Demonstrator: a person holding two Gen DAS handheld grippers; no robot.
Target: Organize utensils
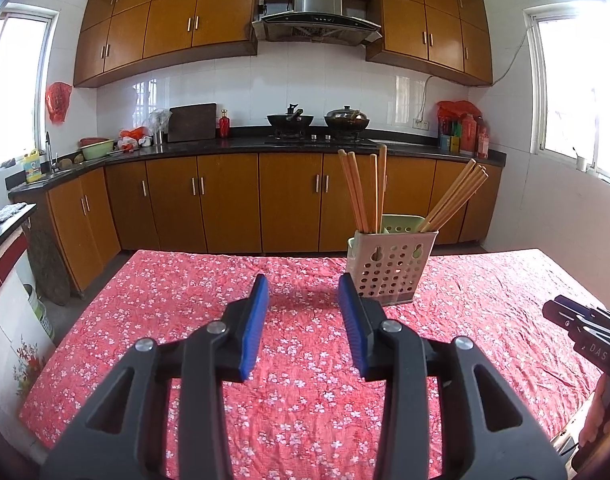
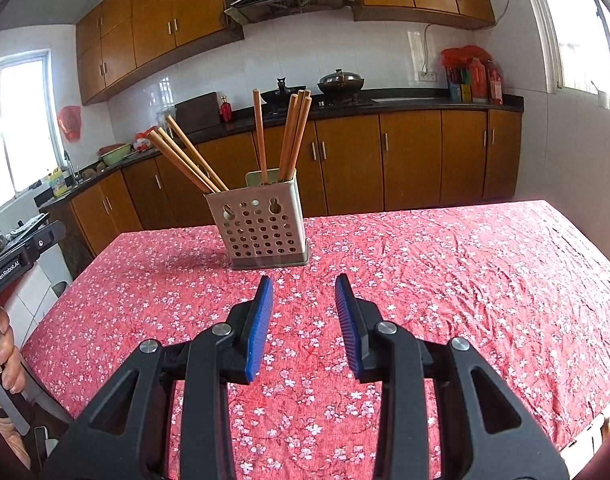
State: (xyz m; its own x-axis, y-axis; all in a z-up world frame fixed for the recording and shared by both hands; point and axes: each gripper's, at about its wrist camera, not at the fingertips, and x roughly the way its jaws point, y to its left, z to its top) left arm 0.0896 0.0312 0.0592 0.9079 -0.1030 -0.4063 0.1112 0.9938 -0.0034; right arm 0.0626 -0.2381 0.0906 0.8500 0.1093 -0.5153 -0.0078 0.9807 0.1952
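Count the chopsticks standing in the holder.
7 visible. Three chopsticks lean out of one end of the holder; four chopsticks stand at the other end. More may be hidden inside.

Left gripper [image 1: 303, 286] and right gripper [image 2: 303, 288] both gape, empty.

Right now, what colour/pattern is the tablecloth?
The tablecloth is red with small white-pink blossoms all over, clearest in the right wrist view.

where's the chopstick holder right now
The perforated chopstick holder stands on the floral tablecloth, just ahead of the right gripper and right of the left gripper.
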